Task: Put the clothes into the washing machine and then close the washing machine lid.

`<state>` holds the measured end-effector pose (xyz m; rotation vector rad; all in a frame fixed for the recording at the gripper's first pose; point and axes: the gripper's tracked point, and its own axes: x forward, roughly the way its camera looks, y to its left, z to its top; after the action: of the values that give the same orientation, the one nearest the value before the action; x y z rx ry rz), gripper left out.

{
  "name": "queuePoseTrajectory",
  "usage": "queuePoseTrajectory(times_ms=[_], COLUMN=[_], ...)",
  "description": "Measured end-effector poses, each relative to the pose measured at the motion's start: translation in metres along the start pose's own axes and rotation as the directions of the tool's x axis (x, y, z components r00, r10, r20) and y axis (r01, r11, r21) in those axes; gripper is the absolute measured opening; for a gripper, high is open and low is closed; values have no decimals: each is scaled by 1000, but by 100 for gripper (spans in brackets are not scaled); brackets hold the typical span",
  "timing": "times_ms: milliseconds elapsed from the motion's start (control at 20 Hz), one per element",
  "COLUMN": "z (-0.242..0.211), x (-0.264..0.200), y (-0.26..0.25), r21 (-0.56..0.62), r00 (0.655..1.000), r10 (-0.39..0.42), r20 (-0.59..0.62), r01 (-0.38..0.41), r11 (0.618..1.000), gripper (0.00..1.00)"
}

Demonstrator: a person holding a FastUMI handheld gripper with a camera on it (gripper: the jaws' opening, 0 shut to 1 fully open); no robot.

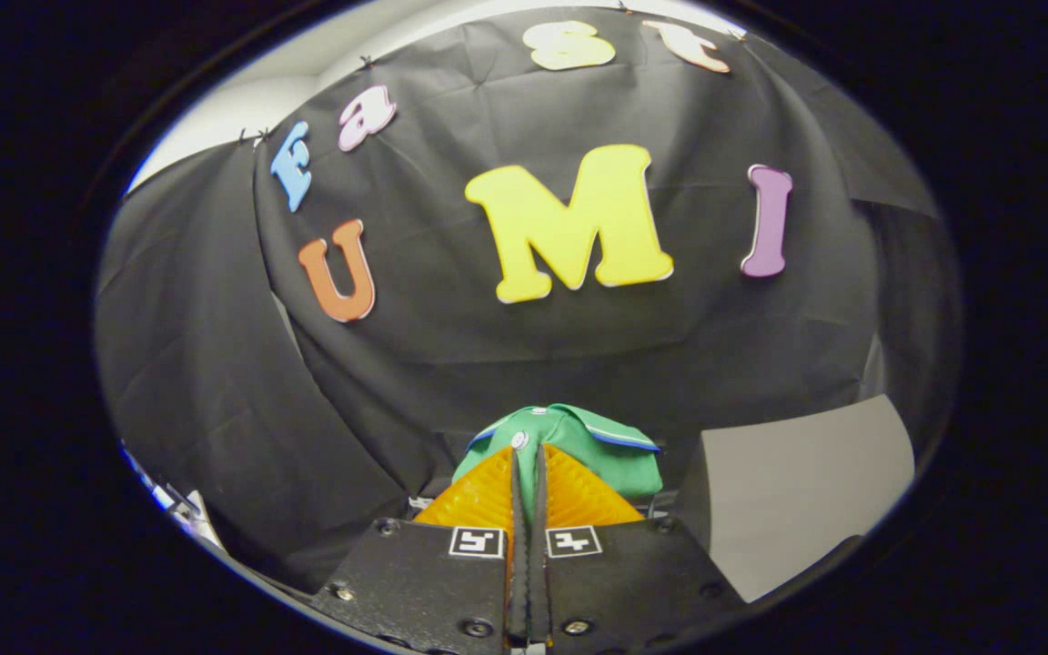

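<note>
Gripper view, gripper [529,459] clamping one green garment [610,450]

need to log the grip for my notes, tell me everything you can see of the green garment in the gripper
The green garment is a soft, cloth-like piece, bunched into a rounded lump, with a blue and white trim line along one folded edge and a small round snap or button near the fingertips. It is pinched between the two fingers of the gripper, which are closed together on a fold of it, the rest bulging just beyond them. It appears lifted, with the black cloth wall behind. How much hangs below is hidden by the fingers.
</note>
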<state>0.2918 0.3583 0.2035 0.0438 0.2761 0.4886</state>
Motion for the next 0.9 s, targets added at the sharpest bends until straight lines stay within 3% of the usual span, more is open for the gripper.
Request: queuePoseTrajectory(times_ms=[350,900], z=[-78,-174], x=[69,157], y=[22,15], r21=[-26,-105], r00=[985,926], r10=[26,-21], r20=[-170,-377], r01=[-31,-20], r11=[999,994], gripper=[4,4])
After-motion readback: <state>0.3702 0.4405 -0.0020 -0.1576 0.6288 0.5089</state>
